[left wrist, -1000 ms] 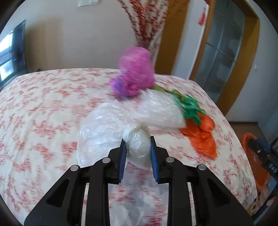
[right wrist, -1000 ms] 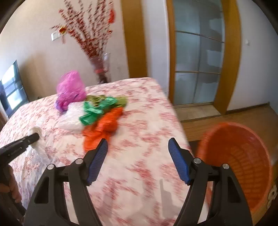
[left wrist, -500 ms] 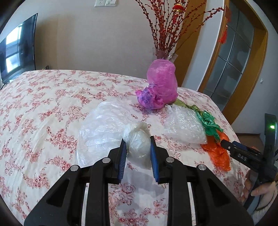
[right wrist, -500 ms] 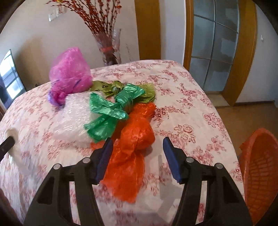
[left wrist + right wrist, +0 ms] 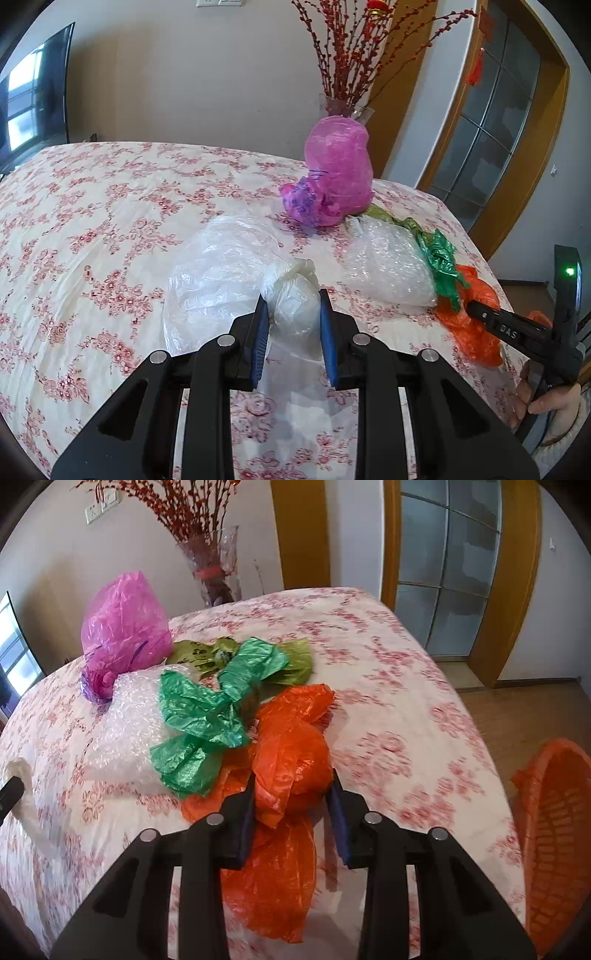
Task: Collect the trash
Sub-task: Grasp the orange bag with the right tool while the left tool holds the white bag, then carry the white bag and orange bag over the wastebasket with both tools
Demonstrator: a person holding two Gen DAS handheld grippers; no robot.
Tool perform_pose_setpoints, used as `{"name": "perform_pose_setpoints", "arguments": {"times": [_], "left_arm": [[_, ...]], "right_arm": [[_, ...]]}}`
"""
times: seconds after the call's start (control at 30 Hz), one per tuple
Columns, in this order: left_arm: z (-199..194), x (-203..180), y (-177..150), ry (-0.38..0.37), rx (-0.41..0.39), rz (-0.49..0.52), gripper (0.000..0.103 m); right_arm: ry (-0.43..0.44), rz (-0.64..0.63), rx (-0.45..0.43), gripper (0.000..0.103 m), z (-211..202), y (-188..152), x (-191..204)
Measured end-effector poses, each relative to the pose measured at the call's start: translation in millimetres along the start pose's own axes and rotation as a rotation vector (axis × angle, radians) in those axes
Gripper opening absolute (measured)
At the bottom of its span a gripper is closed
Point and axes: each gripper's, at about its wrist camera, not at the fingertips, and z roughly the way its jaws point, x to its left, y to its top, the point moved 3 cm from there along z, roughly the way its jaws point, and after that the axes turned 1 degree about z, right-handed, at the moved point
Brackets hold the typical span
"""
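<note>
The left hand-held gripper [image 5: 291, 326] is clenched on a knotted white plastic bag [image 5: 291, 299], its blue pads pressing both sides of the bundle. This bag lies on the near part of the bed [image 5: 92, 221], which has a cover with a red flower pattern. Just beside it on the left lies a clear plastic bag [image 5: 218, 269].

The right hand-held gripper [image 5: 293, 805] has just been closing, and the orange plastic bag [image 5: 291, 760] is between its jaws; both pads touch the bulging knot of this bag. The rest of the orange bag spreads flat on the bed toward the near edge.

Touching the orange bag on its left is a crumpled green bag [image 5: 207, 720], and left of that a piece of bubble wrap [image 5: 125, 731]. Farther back stand a pink bag [image 5: 122, 627] and an olive bag [image 5: 288, 661].

An orange basket [image 5: 554, 830] stands on the floor, right of the bed.
</note>
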Motion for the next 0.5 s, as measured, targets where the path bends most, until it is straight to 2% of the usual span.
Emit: {"name": "perform_pose_setpoints", "arguments": {"times": [0.27,0.5], "left_arm": [[-5,-28,-4,-0.041,0.005,0.034,0.025],[-12,-68,-9,-0.095,0.004,0.083,0.025]], "right_arm": [[-0.033,0.038,-0.044,0.034,-32,-15,-37],[-0.063,0.070,-0.106,0.034,-75,-32,-73]]}}
